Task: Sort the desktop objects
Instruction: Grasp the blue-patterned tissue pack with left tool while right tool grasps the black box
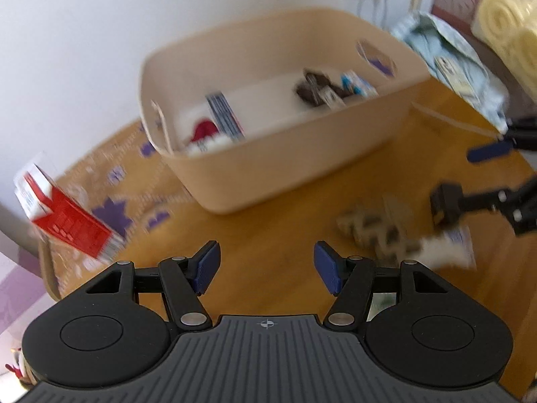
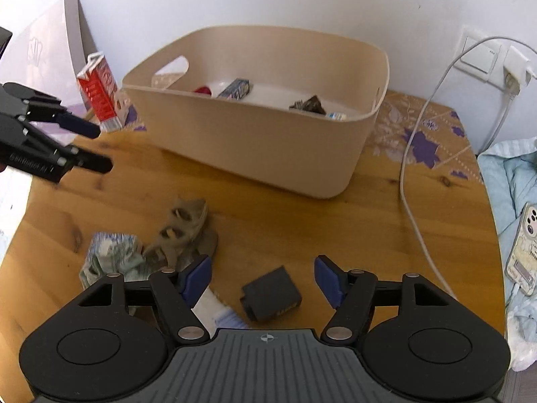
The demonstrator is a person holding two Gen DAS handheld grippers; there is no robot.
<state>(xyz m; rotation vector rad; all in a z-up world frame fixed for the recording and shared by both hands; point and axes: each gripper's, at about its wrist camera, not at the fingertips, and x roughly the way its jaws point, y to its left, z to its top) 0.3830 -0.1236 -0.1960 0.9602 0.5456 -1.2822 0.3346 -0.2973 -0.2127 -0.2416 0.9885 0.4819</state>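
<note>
On the wooden desk (image 2: 302, 208), we see the black box (image 2: 271, 294) low centre, between our right tool's (image 2: 262, 280) spread fingers; the left tool (image 1: 266, 270), also spread, holds nothing.

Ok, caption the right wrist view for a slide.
Open right gripper poised over a small black box on the wooden table, beige bin beyond.

Beige bin (image 2: 268, 141) upper centre, red-and-white carton (image 2: 99, 95) upper left, honey-brown wood table (image 2: 302, 228), small black box (image 2: 271, 294) lower centre, white cable (image 2: 407, 181) at right
</note>
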